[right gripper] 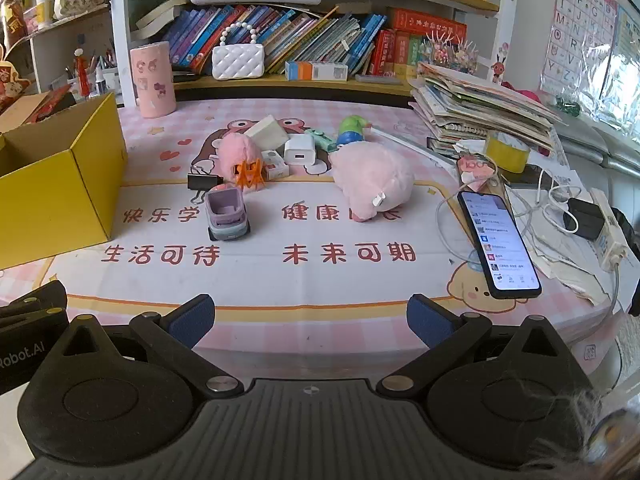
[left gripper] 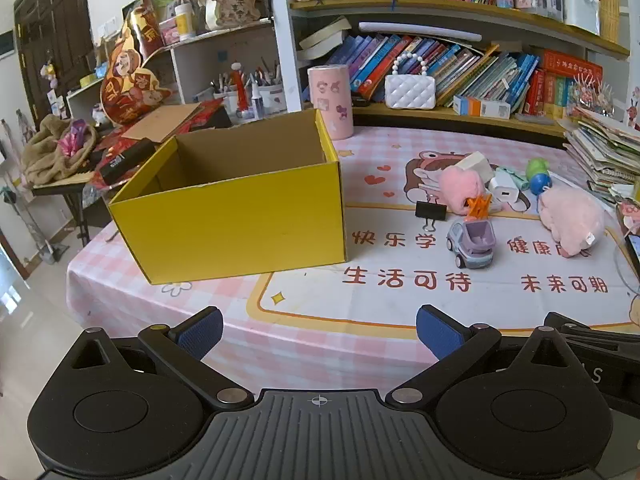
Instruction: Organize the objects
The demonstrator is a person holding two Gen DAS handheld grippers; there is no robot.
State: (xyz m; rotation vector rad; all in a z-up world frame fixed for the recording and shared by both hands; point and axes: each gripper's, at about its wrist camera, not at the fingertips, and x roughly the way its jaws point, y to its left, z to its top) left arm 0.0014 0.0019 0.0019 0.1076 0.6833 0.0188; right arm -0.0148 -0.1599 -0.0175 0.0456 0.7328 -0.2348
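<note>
Toys (right gripper: 228,216) beside box (right gripper: 60,184) (empty).

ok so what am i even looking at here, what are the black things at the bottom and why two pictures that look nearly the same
The black shapes are two hand-held grippers, one in each of a person's hands. Each carries a wide-angle camera looking forward along its two blue-padded fingers, hence two similar pictures. One picture is from the left gripper, the other from the right gripper.

Both stand open and hold nothing, above the near edge of a table under a pink cartoon tablecloth.

On it sit an open yellow box, which looks empty, and a cluster of small things: a purple toy car, two pink plush toys, a black binder clip, a white charger. A lit phone lies to the right. Bookshelves stand behind.
</note>
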